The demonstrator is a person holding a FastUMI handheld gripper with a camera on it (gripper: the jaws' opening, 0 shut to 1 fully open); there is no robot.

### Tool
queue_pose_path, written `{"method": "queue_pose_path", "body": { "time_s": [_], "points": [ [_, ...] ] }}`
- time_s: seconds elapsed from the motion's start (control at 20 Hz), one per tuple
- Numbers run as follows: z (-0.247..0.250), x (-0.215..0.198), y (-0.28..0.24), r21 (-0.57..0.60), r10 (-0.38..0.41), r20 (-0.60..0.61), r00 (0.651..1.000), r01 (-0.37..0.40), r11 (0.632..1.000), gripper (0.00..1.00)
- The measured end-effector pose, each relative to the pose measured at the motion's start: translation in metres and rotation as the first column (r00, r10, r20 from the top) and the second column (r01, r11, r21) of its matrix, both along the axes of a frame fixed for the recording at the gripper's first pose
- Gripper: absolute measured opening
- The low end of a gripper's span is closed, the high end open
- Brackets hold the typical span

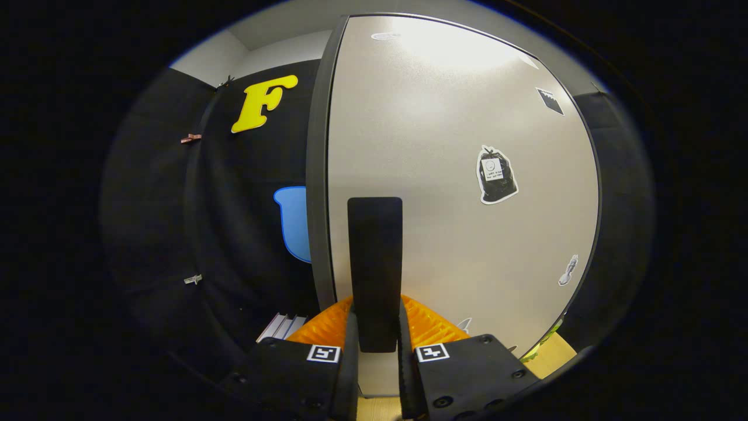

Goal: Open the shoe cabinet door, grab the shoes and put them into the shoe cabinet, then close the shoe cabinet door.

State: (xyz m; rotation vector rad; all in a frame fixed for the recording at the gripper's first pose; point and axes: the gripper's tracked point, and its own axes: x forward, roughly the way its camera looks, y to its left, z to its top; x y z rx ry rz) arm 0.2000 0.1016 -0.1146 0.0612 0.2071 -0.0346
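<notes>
The shoe cabinet door (444, 146) is a pale grey panel with a dark rim and it stands close in front of me. A black upright bar handle (374, 257) is fixed to it, rising from between my fingers. My gripper (375, 327) is shut on the lower end of this handle, with one finger pressing on each side. The door's dark left edge (316, 175) shows its thickness. I cannot tell how far the door is swung. No shoes are in sight.
Several stickers are on the door, one a black bag shape (497, 174). The black cloth wall (234, 222) hangs left of the door edge. White slats (283, 325) lie low at the left. A strip of wooden surface (552, 355) shows below the door's right corner.
</notes>
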Motion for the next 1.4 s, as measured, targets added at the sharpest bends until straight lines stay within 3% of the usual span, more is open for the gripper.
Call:
{"method": "queue_pose_path", "body": {
  "time_s": [0.1, 0.15, 0.9, 1.4],
  "points": [
    [-0.001, 0.0, -0.001, -0.004, 0.005, -0.003, 1.0, -0.005, 1.0, 0.32],
    [0.0, -0.001, -0.001, -0.006, 0.007, -0.003, 1.0, -0.007, 1.0, 0.2],
    [0.009, -0.078, -0.014, 0.042, 0.134, -0.043, 0.99, -0.132, 0.99, 0.2],
    [0.02, -0.144, -0.047, 0.065, 0.307, -0.018, 0.952, -0.305, 0.95, 0.19]
  ]
}}
